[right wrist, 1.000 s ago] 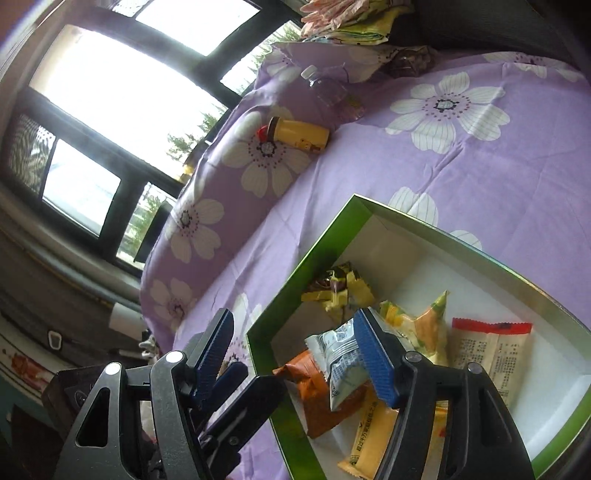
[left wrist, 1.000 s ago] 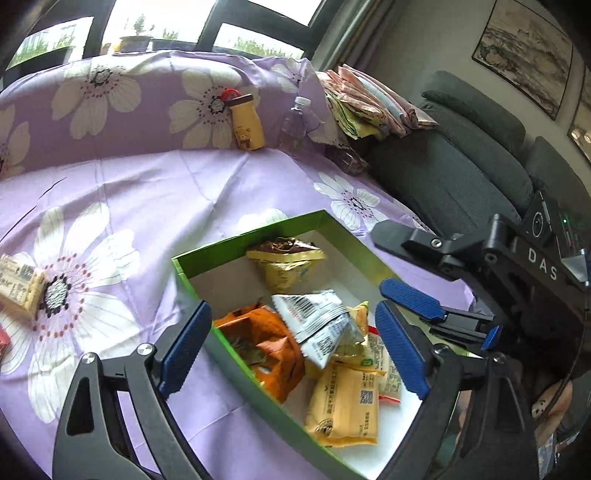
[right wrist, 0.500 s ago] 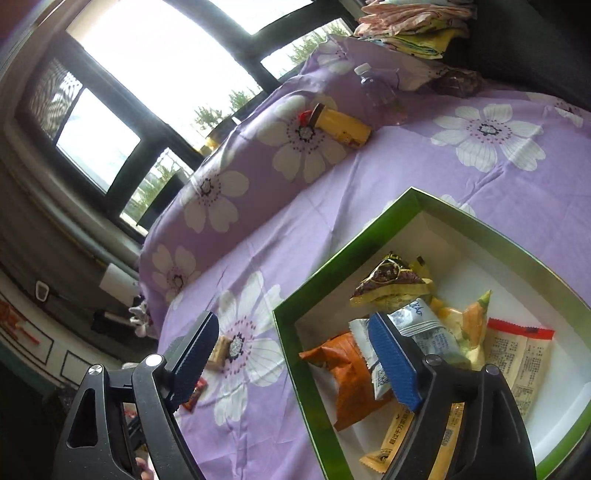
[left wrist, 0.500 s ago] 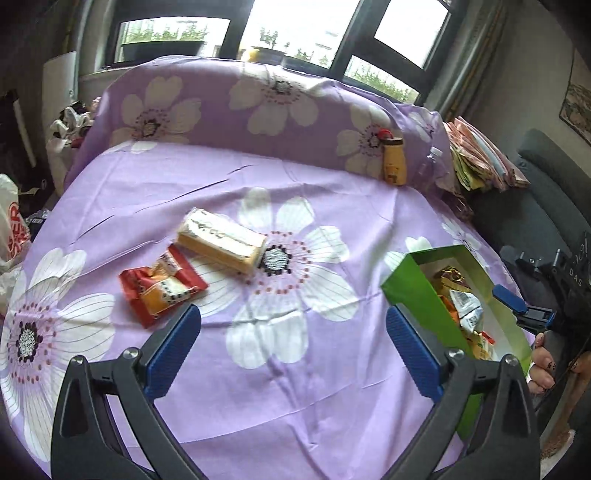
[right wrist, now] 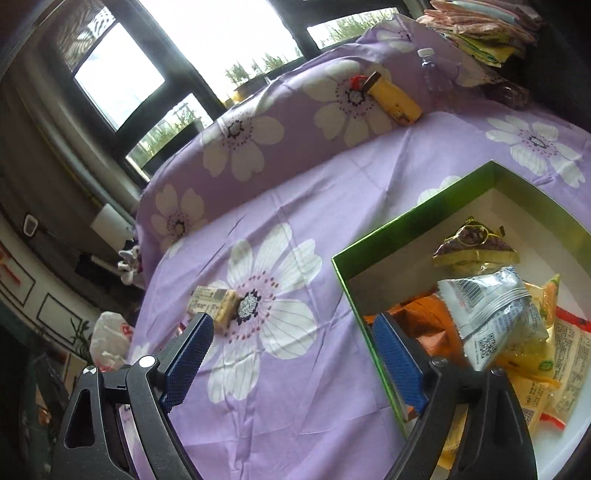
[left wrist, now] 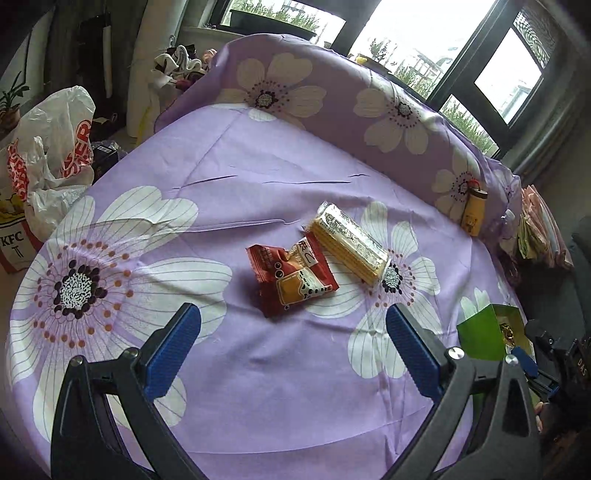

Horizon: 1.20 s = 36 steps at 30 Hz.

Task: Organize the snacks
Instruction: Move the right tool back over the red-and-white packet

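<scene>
A red snack packet [left wrist: 293, 277] and a yellow wafer pack [left wrist: 349, 243] lie side by side on the purple flowered sheet [left wrist: 229, 177]. My left gripper [left wrist: 291, 345] stands open just short of the red packet, nothing between its blue pads. The green box [right wrist: 413, 221] holds several snack packs, among them a silver one [right wrist: 495, 310] and an orange one [right wrist: 421, 317]. My right gripper [right wrist: 291, 354] straddles the box's near-left wall, its jaws opening with no snack between them. The wafer pack [right wrist: 216, 302] shows beyond its left finger. The box's corner [left wrist: 480, 332] peeks in at the right.
A yellow bottle [left wrist: 472, 210] leans on the flowered cushion [left wrist: 332, 92] at the back. A KFC bag and a white plastic bag [left wrist: 51, 147] sit off the sheet's left edge. Folded cloths [right wrist: 476, 33] and a clear water bottle [right wrist: 432, 74] lie at the far right.
My left gripper swung left from above the box to the two loose snacks and rolled. My right gripper opened wider and slid left across the box's wall.
</scene>
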Available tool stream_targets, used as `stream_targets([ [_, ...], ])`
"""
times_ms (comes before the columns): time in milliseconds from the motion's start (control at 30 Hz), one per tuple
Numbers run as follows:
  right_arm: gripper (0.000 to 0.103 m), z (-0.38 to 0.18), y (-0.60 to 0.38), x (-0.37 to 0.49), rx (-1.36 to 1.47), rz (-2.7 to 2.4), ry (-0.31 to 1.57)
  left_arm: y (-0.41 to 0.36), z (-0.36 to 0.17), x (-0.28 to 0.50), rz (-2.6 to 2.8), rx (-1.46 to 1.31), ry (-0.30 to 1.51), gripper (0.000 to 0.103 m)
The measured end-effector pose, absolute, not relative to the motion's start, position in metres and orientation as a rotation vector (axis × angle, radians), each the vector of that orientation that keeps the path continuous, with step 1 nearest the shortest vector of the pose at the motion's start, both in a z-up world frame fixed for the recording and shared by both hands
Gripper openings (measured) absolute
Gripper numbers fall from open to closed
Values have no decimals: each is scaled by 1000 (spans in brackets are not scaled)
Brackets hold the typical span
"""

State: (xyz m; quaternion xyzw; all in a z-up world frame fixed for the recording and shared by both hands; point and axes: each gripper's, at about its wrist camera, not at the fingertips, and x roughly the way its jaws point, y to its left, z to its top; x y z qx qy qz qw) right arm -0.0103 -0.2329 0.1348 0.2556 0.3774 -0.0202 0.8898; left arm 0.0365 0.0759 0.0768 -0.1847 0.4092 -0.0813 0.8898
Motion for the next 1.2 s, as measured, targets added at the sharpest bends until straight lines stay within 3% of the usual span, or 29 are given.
stream_targets([
  [1200,88,114,-172,2,406,39,860,103,77,42,-130,-418,861,100],
])
